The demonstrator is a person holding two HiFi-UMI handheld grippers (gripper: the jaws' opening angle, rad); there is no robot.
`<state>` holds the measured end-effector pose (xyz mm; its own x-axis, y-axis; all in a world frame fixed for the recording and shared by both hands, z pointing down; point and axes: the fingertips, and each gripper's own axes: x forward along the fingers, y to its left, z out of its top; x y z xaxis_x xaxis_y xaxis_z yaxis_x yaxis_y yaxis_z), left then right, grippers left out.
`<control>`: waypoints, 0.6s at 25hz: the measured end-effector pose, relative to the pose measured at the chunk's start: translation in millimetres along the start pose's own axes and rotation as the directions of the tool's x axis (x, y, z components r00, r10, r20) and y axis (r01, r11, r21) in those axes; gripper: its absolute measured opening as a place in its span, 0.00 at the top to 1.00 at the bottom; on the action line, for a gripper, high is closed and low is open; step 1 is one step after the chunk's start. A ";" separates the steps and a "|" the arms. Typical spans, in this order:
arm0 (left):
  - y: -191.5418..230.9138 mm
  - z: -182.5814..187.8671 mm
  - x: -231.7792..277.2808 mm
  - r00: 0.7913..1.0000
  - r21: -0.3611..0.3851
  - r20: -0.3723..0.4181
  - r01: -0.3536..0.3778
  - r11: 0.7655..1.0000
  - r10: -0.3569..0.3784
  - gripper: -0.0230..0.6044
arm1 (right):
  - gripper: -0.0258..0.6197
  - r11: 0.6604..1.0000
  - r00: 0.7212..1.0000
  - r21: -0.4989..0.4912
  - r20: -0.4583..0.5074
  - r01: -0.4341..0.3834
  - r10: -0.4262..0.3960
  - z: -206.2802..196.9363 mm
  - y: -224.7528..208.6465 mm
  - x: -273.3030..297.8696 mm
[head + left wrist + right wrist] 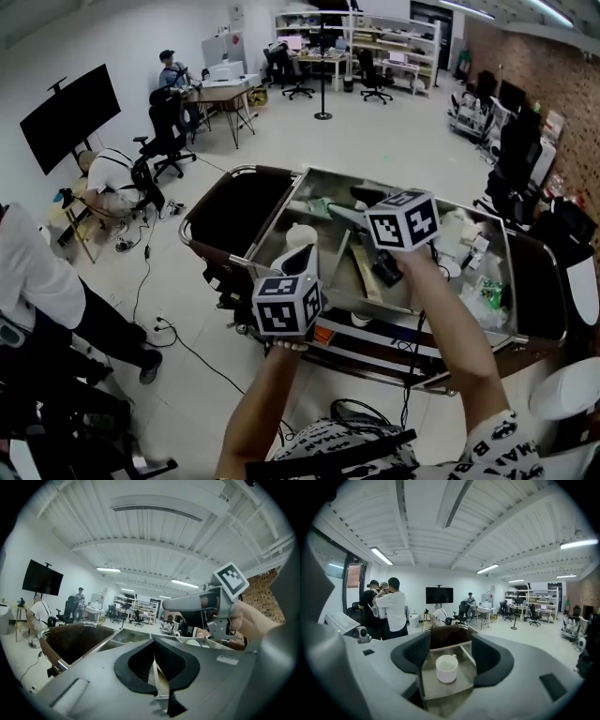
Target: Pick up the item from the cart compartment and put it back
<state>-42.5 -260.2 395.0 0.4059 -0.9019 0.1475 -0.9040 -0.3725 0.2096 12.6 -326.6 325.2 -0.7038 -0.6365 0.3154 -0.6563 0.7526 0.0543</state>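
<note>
White cup (446, 668) lies centred beneath right gripper (450, 649), jaws apart: lower squarely, then close; left gripper (154, 667) jaws together, empty.

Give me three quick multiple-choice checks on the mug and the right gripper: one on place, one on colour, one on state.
1. Where is the mug?
A) on the floor
B) in a cart compartment
C) on a desk

2. What colour is the mug?
A) white
B) red
C) black

3. How do the right gripper's jaws stand?
A) shut together
B) clamped on the mug
C) apart, gripping nothing

Answers:
1 B: it stands on the compartment's grey bottom.
2 A: it is plainly white in the right gripper view.
3 C: the jaws are apart and the mug sits beyond them, untouched.
</note>
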 end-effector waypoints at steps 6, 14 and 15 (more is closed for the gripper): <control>22.5 6.3 30.9 0.998 -0.036 -0.057 -0.030 0.999 0.028 0.96 | 0.52 0.996 0.986 0.087 -0.159 -0.029 0.042 -8.9 -45.3 60.9; 42.7 4.7 60.4 0.991 -0.096 -0.122 -0.076 0.993 0.064 0.96 | 0.52 0.991 0.890 0.131 -0.447 -0.030 0.086 -70.5 -95.7 145.1; 43.1 4.5 63.4 0.990 -0.095 -0.122 -0.077 0.992 0.065 0.96 | 0.51 0.991 0.874 0.131 -0.477 -0.032 0.092 -76.1 -102.2 156.7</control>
<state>-56.3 -334.5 409.0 0.3593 -0.8908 0.2782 -0.9158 -0.2793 0.2884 -9.9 -490.4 441.2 -0.5454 -0.4066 0.7330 -0.6633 0.7439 -0.0809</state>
